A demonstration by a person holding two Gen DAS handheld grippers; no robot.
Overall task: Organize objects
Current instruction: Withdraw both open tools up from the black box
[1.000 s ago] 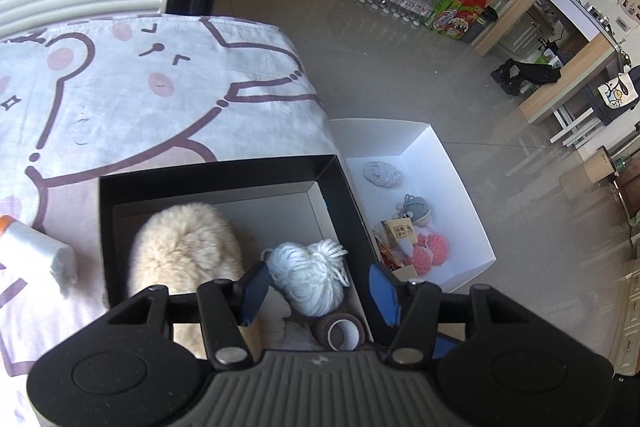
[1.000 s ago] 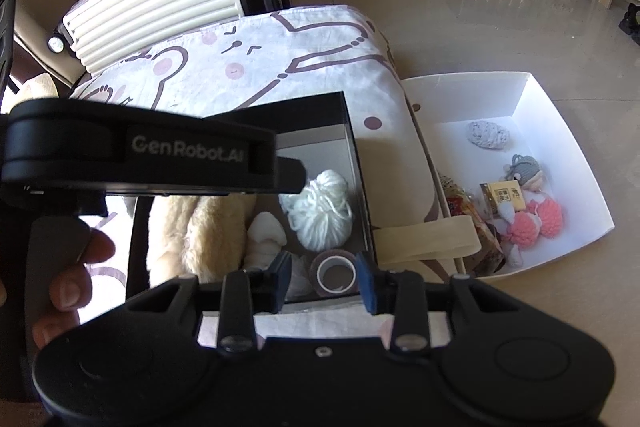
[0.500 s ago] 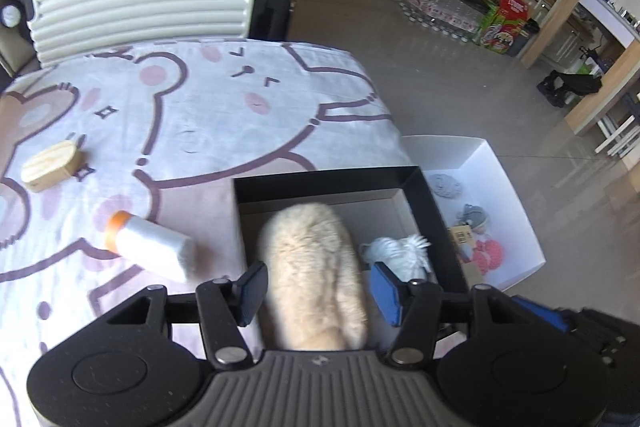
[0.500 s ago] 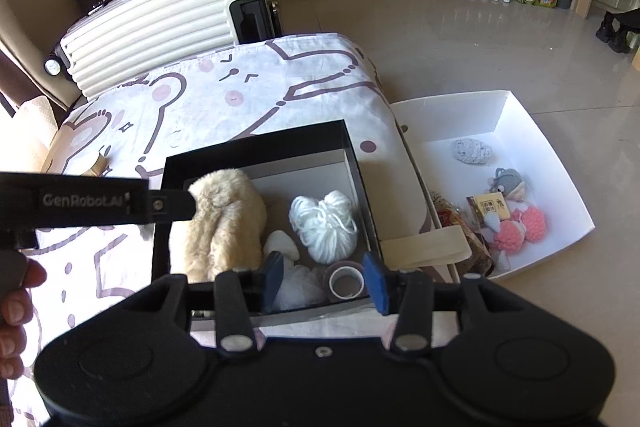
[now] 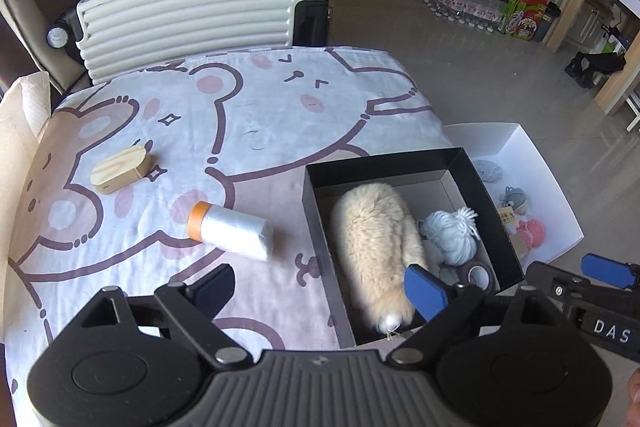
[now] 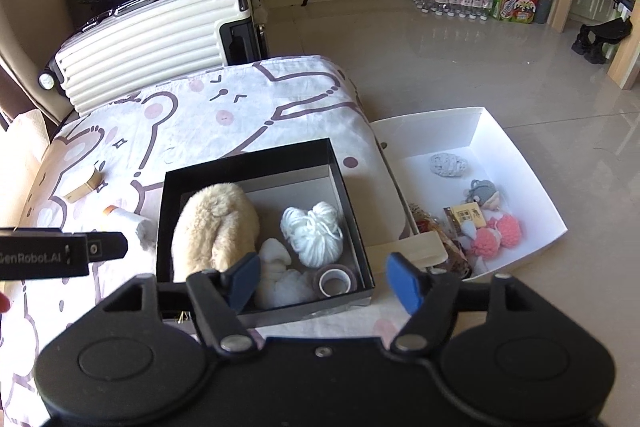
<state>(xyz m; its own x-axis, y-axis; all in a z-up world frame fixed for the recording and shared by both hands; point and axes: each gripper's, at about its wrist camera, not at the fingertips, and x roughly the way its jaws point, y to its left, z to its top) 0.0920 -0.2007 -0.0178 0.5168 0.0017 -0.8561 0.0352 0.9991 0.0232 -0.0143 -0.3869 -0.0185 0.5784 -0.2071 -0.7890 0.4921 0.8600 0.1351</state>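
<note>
Grippers both wide apart and empty: the left gripper [image 5: 320, 285] hangs over the near edge of the cartoon-bear cloth [image 5: 256, 115], the right gripper [image 6: 324, 279] over the near rim of the black box [image 6: 256, 163], nothing between the fingers of either. Inside that box a cream furry plush [image 6: 214, 227] fills the left half, with white yarn [image 6: 314, 233] and a tape roll [image 6: 336, 281] to its right. Out on the cloth, a plastic-film roll with an orange cap [image 5: 232, 231] lies just left of the box, a wooden oval case [image 5: 120, 173] farther left, and a white tray [image 6: 520, 155] of small toys sits on the floor beside the table.
</note>
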